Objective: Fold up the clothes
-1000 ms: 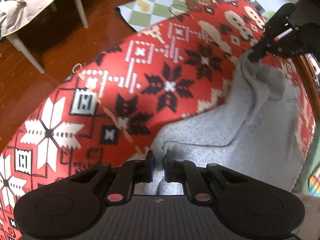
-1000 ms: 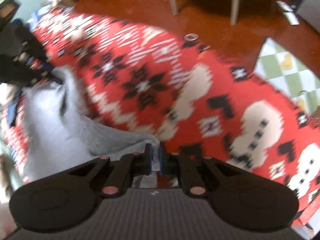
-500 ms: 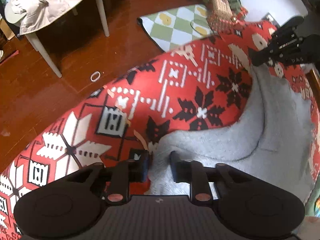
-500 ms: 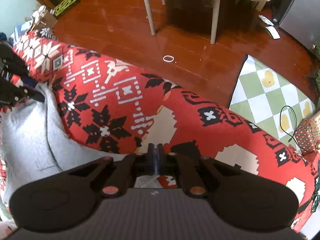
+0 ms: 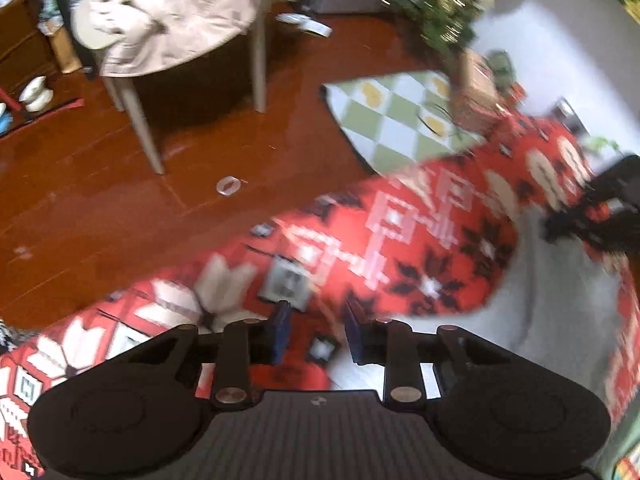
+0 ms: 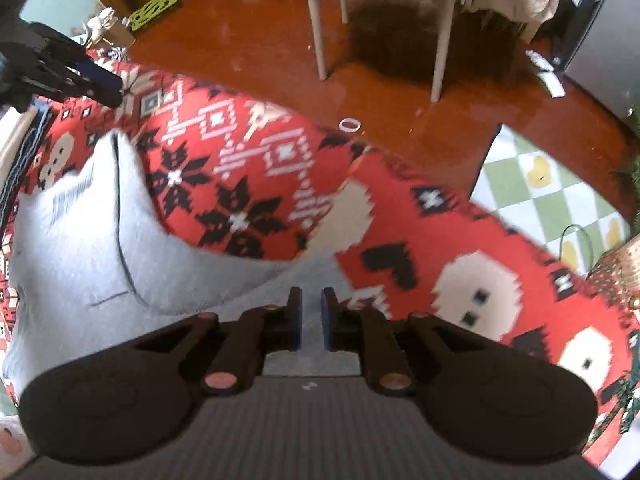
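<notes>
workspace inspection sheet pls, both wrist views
surface: red patterned blanket, bare around the garment
job's things: grey knit garment lying on it, one fold line showing
clutter: small white ring on the wooden floor
grippers: left gripper closing, nothing between its pads; right gripper opening over the garment's edge
cables: thin dark cord on the green checked mat
surroundings: chair draped with a beige coat

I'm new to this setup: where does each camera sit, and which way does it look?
Left wrist: on the left gripper, looking down at the red blanket; its jaws closing on nothing.
Right wrist: on the right gripper, above the grey garment; its jaws opening.
Shared: blanket, garment, chair, and each other's gripper.
</notes>
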Tool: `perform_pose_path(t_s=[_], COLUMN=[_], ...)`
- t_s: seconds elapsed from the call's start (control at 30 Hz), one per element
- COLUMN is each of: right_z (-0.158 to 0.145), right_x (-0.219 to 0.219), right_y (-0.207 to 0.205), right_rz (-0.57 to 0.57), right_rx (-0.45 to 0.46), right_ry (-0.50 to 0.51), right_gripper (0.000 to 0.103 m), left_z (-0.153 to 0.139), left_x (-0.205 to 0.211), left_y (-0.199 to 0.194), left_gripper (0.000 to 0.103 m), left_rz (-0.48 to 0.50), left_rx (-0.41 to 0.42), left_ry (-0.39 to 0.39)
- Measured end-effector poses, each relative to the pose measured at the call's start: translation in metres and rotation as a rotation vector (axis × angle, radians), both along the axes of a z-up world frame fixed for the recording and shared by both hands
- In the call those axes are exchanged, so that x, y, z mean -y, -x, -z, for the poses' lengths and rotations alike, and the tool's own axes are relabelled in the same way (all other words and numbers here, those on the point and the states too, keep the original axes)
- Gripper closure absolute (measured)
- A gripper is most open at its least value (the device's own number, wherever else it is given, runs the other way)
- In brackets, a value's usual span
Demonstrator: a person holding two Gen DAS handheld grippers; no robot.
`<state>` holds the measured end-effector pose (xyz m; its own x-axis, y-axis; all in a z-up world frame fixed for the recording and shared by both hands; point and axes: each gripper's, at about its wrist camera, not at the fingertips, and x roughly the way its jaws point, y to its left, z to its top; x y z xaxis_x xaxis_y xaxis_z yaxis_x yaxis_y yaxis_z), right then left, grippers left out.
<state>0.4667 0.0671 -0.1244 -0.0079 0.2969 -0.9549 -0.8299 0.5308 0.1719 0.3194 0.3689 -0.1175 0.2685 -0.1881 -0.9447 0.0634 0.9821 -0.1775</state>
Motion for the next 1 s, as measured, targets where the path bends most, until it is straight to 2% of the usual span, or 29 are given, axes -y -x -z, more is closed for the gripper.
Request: perform_pose_path(t_s=[0.1, 0.17, 0.23, 0.27, 0.37, 0.5, 0.67, 0.77, 0.87, 1.0], right_z=[0.008, 0.008, 0.006, 0.005, -0.002, -0.008, -0.011, -0.008, -0.002, 0.010], right_x=[0.001, 0.003, 0.005, 0.007, 0.023, 0.050, 0.070, 0.068, 0.071, 0.074], right_y=[-0.003, -0.010, -0.014, -0.016, -0.026, -0.019, -0.004, 0.000, -0.009, -0.024], right_rz=[0.048, 0.093, 0.109, 0.118, 0.194, 0.261, 0.321, 0.353, 0.458, 0.590], right_rx=[0.004, 0.010, 0.034, 0.053, 0.070, 0.051, -0.005, -0.032, -0.112, -0.191], right_ry=[-0.023, -0.034, -0.028, -0.022, -0.034, -0.048, -0.096, -0.134, -0.206, -0.248], right_gripper=[0.093, 0.093, 0.093, 0.084, 0.083, 0.080, 0.078, 0.078, 0.078, 0.077], left_z=[0.015, 0.029, 0.033, 0.032, 0.025, 0.008, -0.019, -0.027, -0.022, -0.009], left_x=[0.020, 0.027, 0.026, 0.025, 0.024, 0.027, 0.044, 0.073, 0.110, 0.149], left_y=[0.007, 0.008, 0.005, 0.004, 0.005, 0.007, -0.005, -0.011, -0.017, -0.020], left_gripper=[0.078, 0.075, 0.071, 0.071, 0.071, 0.071, 0.074, 0.075, 0.075, 0.075], left_rz=[0.079, 0.092, 0.068, 0.053, 0.026, 0.011, 0.005, 0.081, 0.186, 0.263], left_rx=[-0.037, -0.047, -0.035, -0.030, -0.011, 0.037, 0.106, 0.134, 0.135, 0.136], left_ry=[-0.053, -0.099, -0.100, -0.100, -0.107, -0.100, -0.026, 0.000, 0.018, 0.026])
